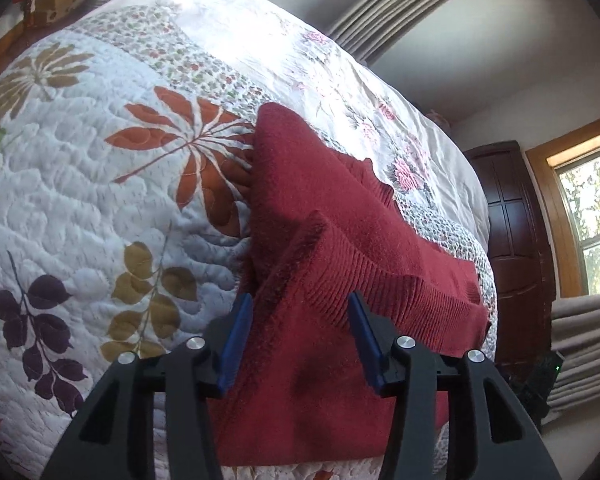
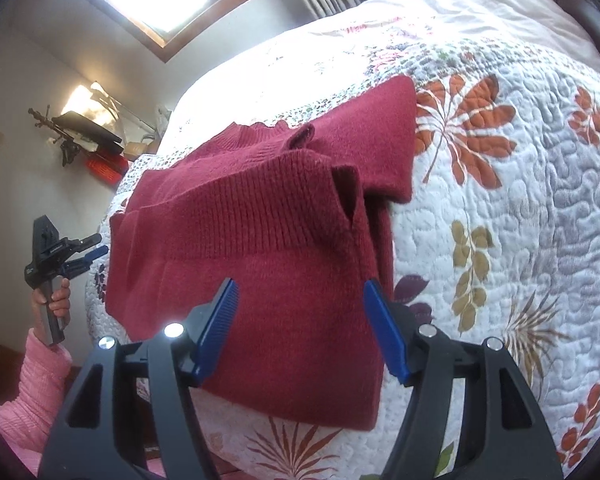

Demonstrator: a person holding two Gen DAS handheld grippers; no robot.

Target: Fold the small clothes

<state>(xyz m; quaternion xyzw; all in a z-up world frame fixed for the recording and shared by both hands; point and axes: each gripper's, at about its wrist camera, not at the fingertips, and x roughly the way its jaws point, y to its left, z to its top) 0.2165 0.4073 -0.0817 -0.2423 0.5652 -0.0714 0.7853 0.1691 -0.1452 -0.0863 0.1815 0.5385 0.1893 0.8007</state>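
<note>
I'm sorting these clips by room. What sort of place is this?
Most likely a bedroom in a home. A red sweater lies partly folded on a bed covered by a floral quilt, with curtains beside a wood-framed window and a dark wooden door or cabinet nearby.

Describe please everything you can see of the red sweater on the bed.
The red sweater is a dark red knit, fuzzy on the body, with ribbed bands. It lies partly folded on the floral quilt, near the bed's edge: a ribbed part is turned over the body, and one sleeve shows its open cuff. Only the quilt touches it. The right gripper and the left gripper are open, holding none of it.
</note>
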